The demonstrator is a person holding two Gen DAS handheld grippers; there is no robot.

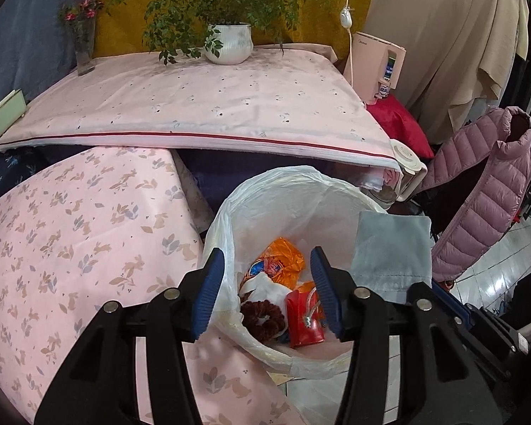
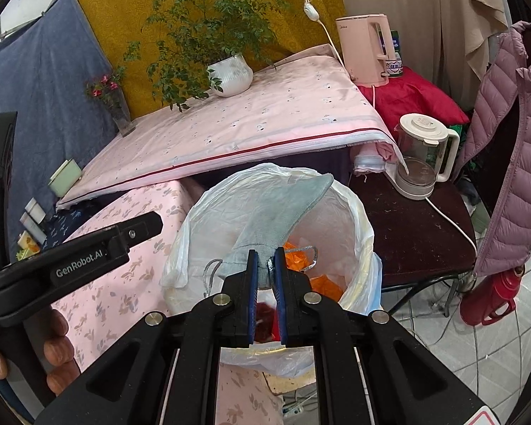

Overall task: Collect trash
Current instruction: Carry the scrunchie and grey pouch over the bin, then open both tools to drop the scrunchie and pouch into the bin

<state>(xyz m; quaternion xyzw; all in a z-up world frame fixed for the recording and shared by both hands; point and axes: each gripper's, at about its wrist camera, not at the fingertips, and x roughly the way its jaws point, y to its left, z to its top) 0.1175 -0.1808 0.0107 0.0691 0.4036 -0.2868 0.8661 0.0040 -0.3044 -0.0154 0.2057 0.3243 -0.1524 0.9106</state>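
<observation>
A bin lined with a white plastic bag [image 1: 276, 177] [image 2: 364, 226] stands on the floor below both grippers. In it lie an orange wrapper [image 1: 283, 258] [image 2: 297, 258], a red packet [image 1: 302, 318], a dark red scrunchie [image 1: 262, 318] and white tissue. My left gripper [image 1: 267, 258] hangs open over the bin's left side with nothing between its fingers. My right gripper [image 2: 266, 255] is shut on a grey cloth pouch [image 2: 286, 209] [image 1: 389, 248] with a silver cord, held above the bin's mouth. A hand [image 2: 56, 350] grips the left tool at the left edge of the right wrist view.
Behind the bin is a table under a pink cloth [image 1: 208, 106] bearing a potted plant [image 1: 230, 42] and a flower vase [image 1: 84, 49]. A pink patterned cover [image 1: 70, 241] lies to the left. To the right are a glass kettle [image 2: 421, 156] on a dark stool, a pink down jacket [image 2: 513, 148] and a red flask [image 2: 488, 301].
</observation>
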